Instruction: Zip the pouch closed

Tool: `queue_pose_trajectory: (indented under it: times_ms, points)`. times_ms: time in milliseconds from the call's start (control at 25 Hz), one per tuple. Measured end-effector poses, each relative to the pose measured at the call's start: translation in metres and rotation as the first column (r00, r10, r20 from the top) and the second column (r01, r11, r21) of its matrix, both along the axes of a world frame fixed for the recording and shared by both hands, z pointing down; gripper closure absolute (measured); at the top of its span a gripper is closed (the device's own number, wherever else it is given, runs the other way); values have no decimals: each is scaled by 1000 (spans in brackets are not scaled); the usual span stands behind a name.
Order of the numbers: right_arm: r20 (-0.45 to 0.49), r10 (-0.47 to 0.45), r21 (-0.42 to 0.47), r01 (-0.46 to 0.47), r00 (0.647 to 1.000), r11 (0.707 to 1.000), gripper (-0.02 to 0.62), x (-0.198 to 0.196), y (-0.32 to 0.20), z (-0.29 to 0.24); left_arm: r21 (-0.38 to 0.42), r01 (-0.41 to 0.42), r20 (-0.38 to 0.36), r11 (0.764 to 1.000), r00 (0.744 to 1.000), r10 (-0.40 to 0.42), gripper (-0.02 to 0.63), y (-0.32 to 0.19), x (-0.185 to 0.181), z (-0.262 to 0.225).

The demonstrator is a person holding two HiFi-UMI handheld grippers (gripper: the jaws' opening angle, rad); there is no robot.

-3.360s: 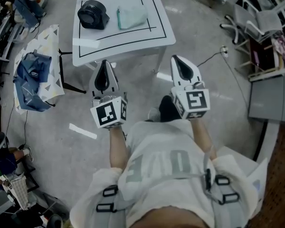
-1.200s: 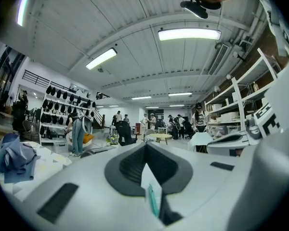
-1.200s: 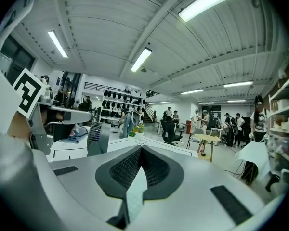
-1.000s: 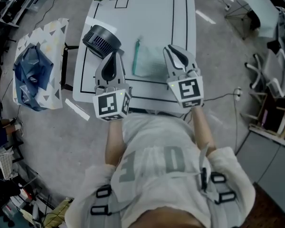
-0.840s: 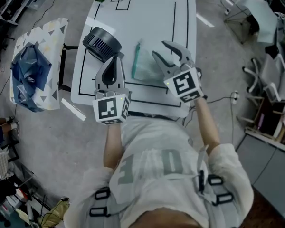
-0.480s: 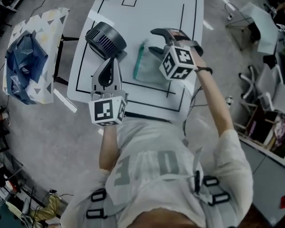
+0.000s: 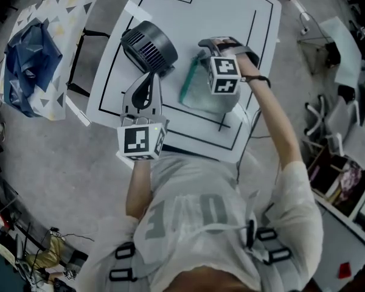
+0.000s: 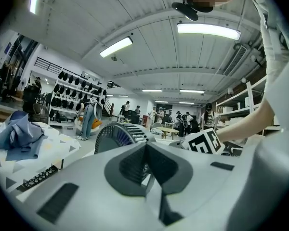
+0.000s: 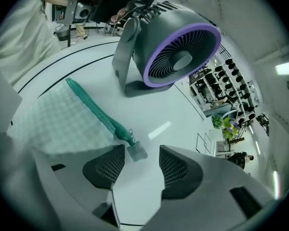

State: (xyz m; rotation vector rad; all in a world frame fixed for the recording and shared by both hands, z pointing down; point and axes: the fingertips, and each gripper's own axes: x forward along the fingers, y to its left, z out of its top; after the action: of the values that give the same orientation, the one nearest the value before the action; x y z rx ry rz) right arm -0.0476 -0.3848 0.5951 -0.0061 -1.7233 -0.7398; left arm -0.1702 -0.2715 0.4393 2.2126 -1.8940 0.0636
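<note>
Pull lies untouched between the just-opened jaws of your right hand-held gripper; left hand-held gripper, at nine o'clock of pouch, is closed, empty.

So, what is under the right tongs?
The zipper pull lies on the white table between the right tongs' jaws, just opened, not gripped. Their body covers part of the pouch.

Right gripper: its newly opened jaws straddle the zipper pull without touching it, and bare table offers passage ahead. Beyond that strip, the fan bars the way, and the pouch lies to one side. Left gripper: jaws together, the fan close ahead.
</note>
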Motion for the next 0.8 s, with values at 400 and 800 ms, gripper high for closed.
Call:
queue_pose_trajectory:
  times_ms: [400,800]
  points:
    - [-66,53,-143,-62,996,988,523,1,8,14,-18,14,-24,1000,1000,-14,598,-1,-14,12]
    - [5,105,-50,-105,994,993,578,2,8,7,1,8,-30,1000,1000,-8,598,2,-14,3]
